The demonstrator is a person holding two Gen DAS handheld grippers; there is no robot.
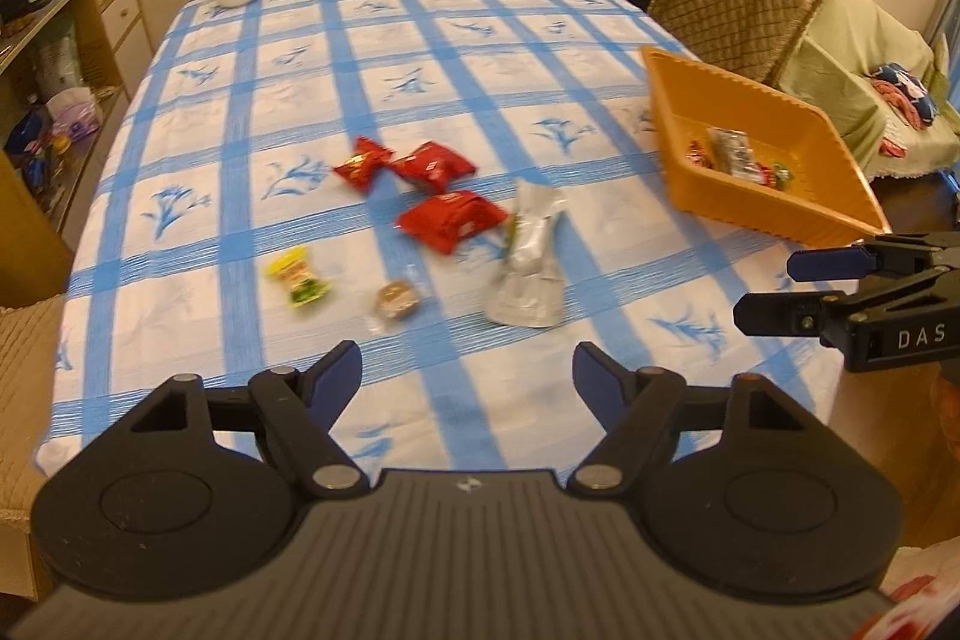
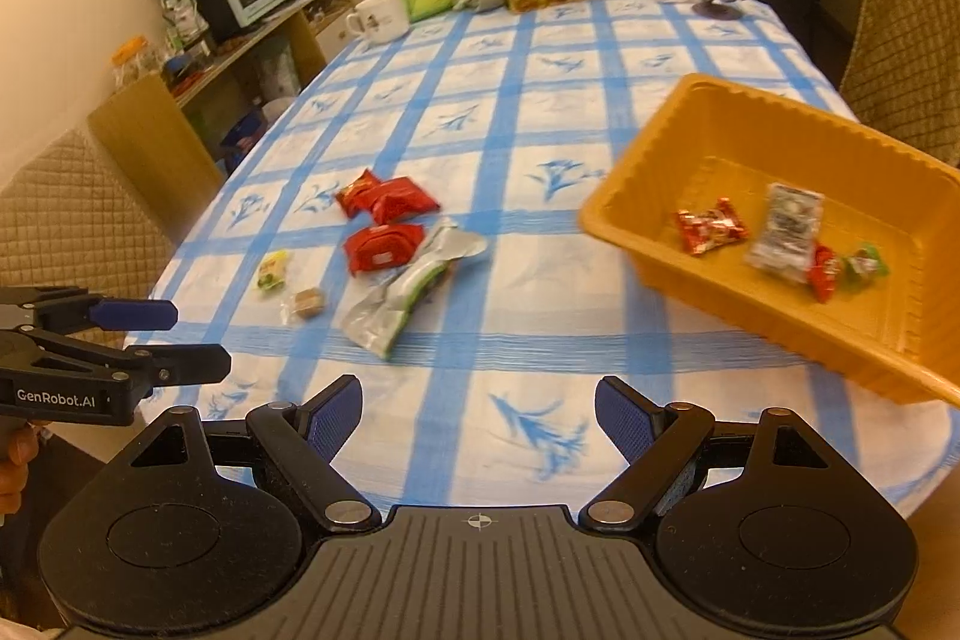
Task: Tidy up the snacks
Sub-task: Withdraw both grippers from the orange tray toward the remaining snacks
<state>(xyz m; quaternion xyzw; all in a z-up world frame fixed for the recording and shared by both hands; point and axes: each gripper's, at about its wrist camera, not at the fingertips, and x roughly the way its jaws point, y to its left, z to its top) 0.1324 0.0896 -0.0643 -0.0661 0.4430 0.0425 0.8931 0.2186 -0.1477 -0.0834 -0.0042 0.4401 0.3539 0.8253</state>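
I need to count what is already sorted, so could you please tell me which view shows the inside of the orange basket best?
The right wrist view: the orange basket sits close, its floor open to view with several wrapped snacks. In the left wrist view the orange basket is smaller, at the right edge, its contents bunched together.

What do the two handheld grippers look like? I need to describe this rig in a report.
Both are matte black plastic with two round discs and a ribbed centre plate. The fingers carry blue pads. The left gripper reads "GenRobot.AI" on its side; the right gripper shows "DAS".
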